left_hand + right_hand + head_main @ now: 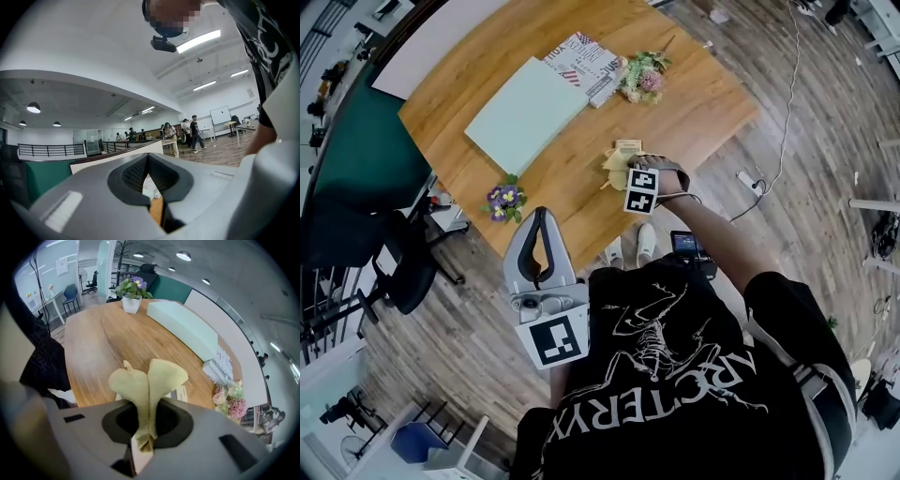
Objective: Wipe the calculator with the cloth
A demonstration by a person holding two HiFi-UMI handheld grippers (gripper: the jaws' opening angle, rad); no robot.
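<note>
The right hand-held gripper [144, 427], clamped on the cloth [149, 378], has the calculator [628, 146] just above it in the head view, while the left hand-held gripper [540, 214], closed and empty, is well apart at lower left.

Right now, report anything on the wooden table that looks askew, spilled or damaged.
Nothing looks spilled or broken. The one untidy thing is the pale yellow cloth: it is bunched into a fanned fold in the shut right gripper rather than lying flat. The small potted purple flowers stand close to the edge of the wooden table.
</note>
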